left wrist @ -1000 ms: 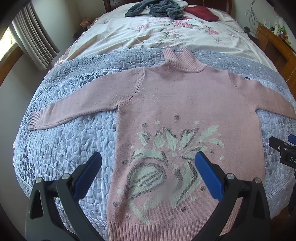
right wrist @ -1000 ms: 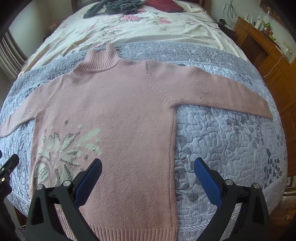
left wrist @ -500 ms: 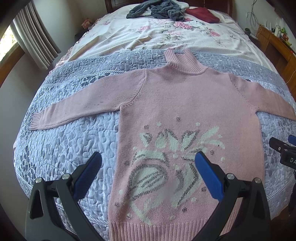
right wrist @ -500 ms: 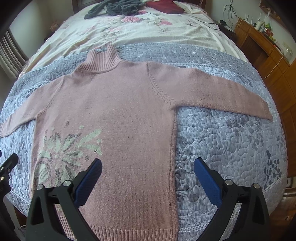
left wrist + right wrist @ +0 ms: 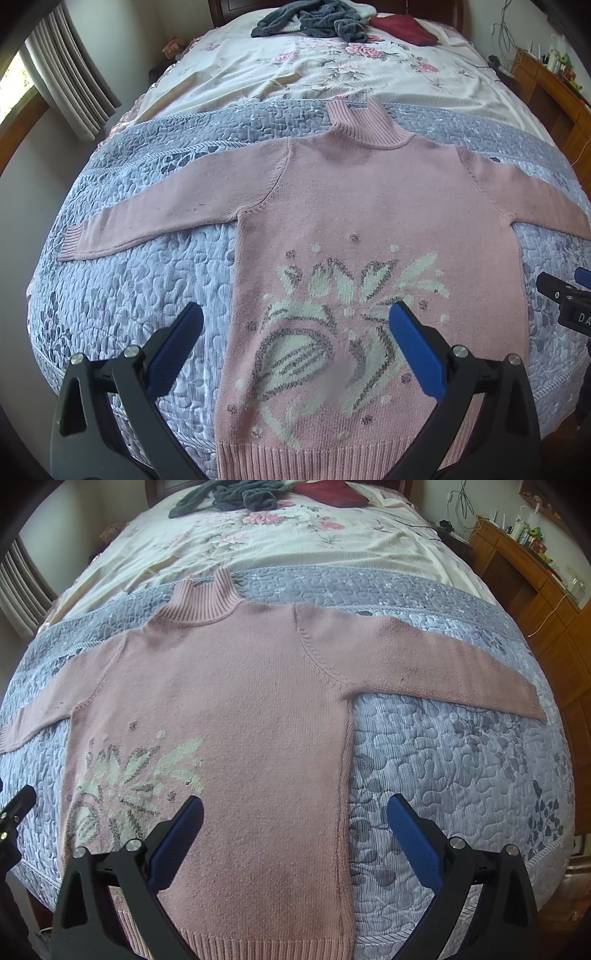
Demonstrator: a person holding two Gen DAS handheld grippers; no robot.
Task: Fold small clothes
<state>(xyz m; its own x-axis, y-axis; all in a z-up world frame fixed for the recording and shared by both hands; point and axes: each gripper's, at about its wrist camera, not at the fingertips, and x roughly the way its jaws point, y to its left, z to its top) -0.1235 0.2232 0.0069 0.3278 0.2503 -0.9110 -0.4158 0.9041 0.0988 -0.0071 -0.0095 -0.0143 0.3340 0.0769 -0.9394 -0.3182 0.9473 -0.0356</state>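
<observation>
- Left tool (image 5: 295, 325) hangs spread above the pink sweater (image 5: 369, 221), which lies flat on the bed's grey quilt (image 5: 129, 288).
- Right tool (image 5: 295, 808), also spread, hangs over the sweater's side seam.
- Only the left view shows the whole floral motif (image 5: 343, 317); only the right shows the far cuff (image 5: 532, 701).

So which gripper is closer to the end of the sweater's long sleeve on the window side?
Left. The left gripper hangs over the pink sweater's flower pattern, with that cuff off to its left. The right gripper straddles the sweater's opposite side edge, farther away.
</observation>
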